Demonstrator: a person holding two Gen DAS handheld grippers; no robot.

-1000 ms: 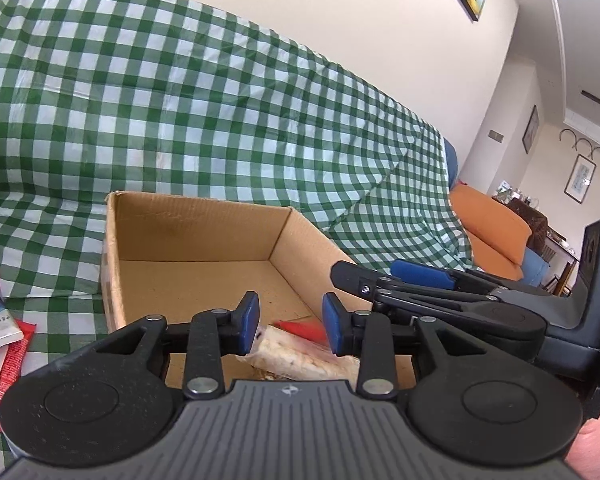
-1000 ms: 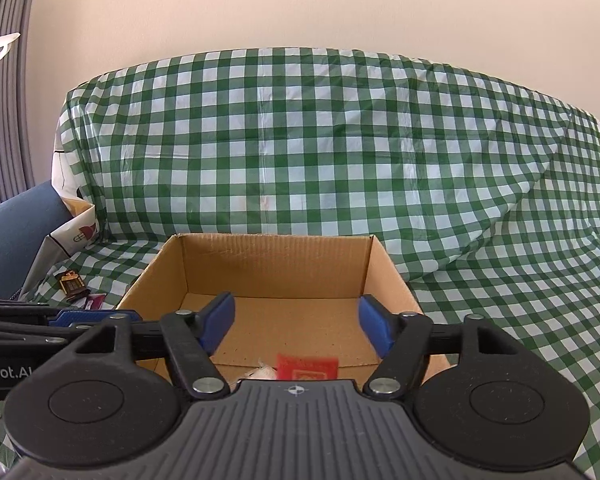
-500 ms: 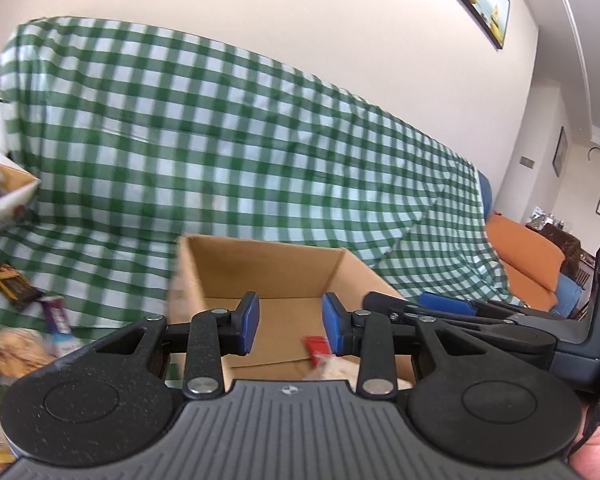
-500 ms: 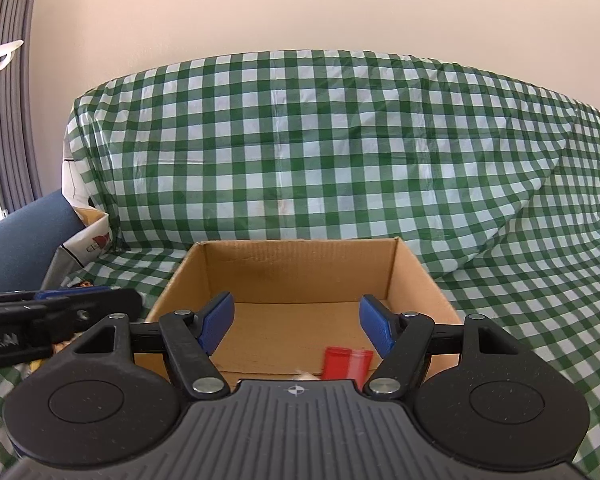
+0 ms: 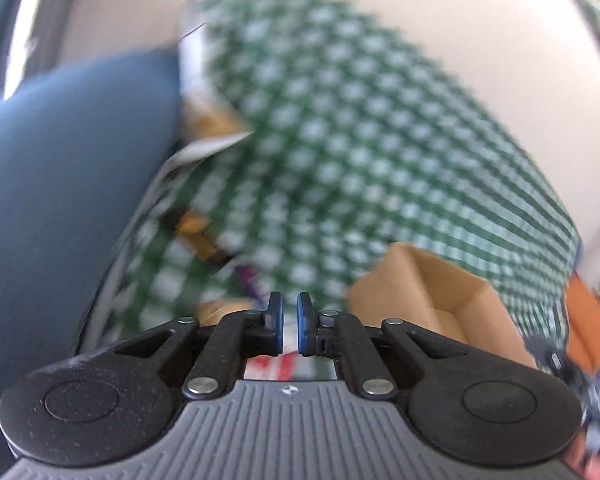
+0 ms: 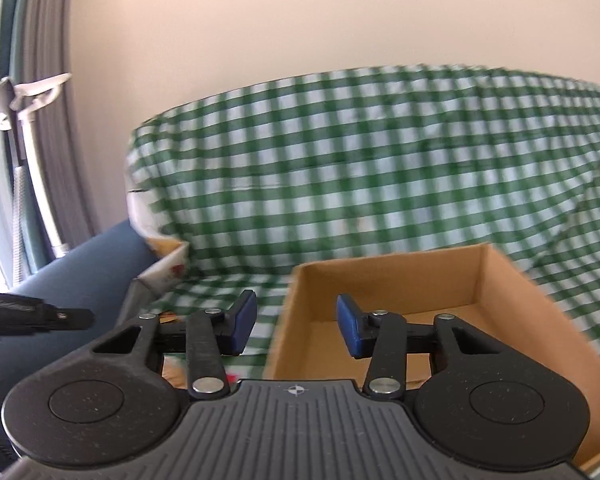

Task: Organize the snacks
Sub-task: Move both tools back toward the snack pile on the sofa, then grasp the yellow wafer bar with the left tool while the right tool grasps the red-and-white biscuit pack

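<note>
brown cardboard box (image 6: 412, 300) sits open for snacks; left tool (image 5: 290, 326) nearly pinched together on nothing, right tool (image 6: 296, 326) spread wide.

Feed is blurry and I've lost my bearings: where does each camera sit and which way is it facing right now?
Left wrist: on the left gripper, fingers nearly closed, aimed left of the cardboard box at blurred snack packets on the checked cloth.
Right wrist: on the right gripper, open, facing the cardboard box; the left gripper's tip shows at left.
Shared: box, checked cloth, blue cushion.
</note>
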